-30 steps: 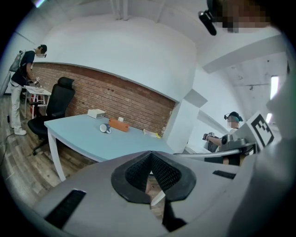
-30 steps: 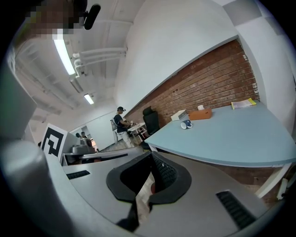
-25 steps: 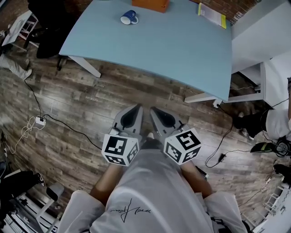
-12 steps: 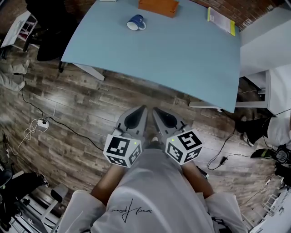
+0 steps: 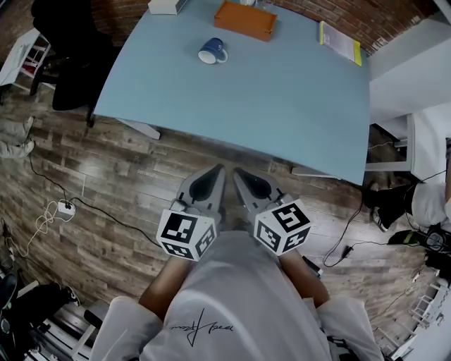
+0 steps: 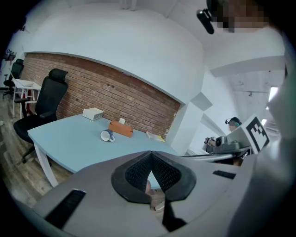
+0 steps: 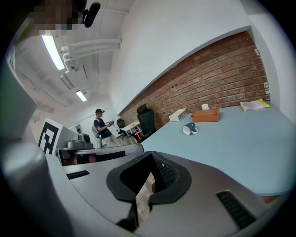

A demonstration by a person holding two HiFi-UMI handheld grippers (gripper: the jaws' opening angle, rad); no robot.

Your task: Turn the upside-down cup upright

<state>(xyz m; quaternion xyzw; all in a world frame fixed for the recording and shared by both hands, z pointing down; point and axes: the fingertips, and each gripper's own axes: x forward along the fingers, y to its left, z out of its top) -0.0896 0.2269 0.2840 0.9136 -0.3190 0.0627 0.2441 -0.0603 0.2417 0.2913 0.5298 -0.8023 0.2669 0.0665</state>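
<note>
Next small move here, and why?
Probably step up to the table: the cup sits on its far side by the orange box, while the left gripper and right gripper are shut, empty, over the floor short of the table edge.

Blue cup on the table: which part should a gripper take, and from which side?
Grip the blue cup across its round wall, from above. It seems to lie on its side, white mouth to the left in the head view, handle sticking out right, leaving the wall free. The right gripper, now shut, would need opening first.
</note>
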